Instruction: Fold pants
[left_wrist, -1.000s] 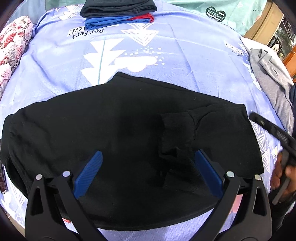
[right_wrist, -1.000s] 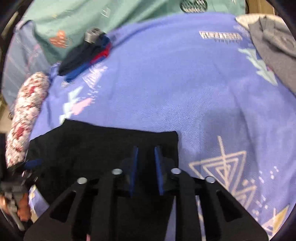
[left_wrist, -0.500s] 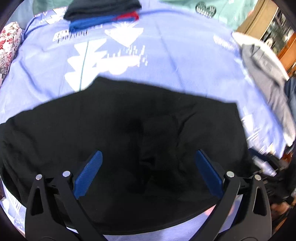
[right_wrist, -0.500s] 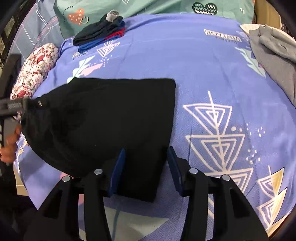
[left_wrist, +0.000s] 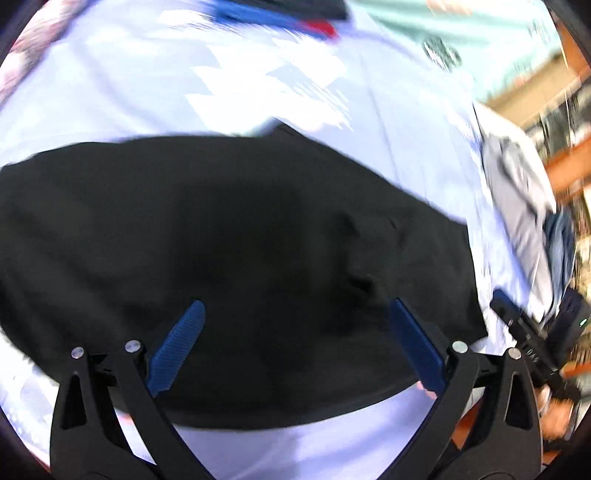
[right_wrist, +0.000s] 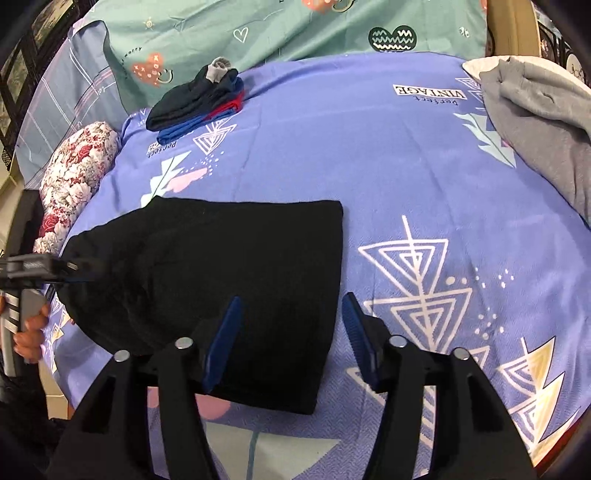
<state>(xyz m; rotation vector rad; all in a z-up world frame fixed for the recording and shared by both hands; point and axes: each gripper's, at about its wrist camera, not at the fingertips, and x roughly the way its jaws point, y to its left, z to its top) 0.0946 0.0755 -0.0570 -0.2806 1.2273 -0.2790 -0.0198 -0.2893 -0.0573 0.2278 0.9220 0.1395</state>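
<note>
**Left wrist, right wrist: black pants lie folded on the bed, both grippers released**

Left wrist view first. It is smeared with motion blur, so fine detail is lost. The black pants (left_wrist: 240, 258) fill the middle of the frame, lying flat on the lilac bedsheet (left_wrist: 388, 122). The left gripper (left_wrist: 295, 343) hangs above the near edge of the cloth with its blue fingers (left_wrist: 177, 343) spread wide; nothing sits between them and I cannot tell whether they touch the fabric. At the right edge the other tool shows as a dark bar beside the pants' end.

Right wrist view is sharp. The pants (right_wrist: 221, 277) form a compact dark slab with a straight right-hand edge, which suggests a fold already laid and squared. The right gripper (right_wrist: 291, 343) straddles that edge near the front corner, fingers parted moderately, one over the cloth and one over the bedsheet (right_wrist: 369, 147), gripping nothing. This placement looks suited to pinching the corner for a further fold, or to having just let it go. At the far left the left gripper (right_wrist: 70, 267) meets the pants' opposite end. A stack of folded clothes (right_wrist: 199, 99) sits near the green pillow (right_wrist: 258, 33), likely the finished pile; a grey garment (right_wrist: 543, 122) lies to the right and a floral bolster (right_wrist: 74, 184) to the left.
</note>
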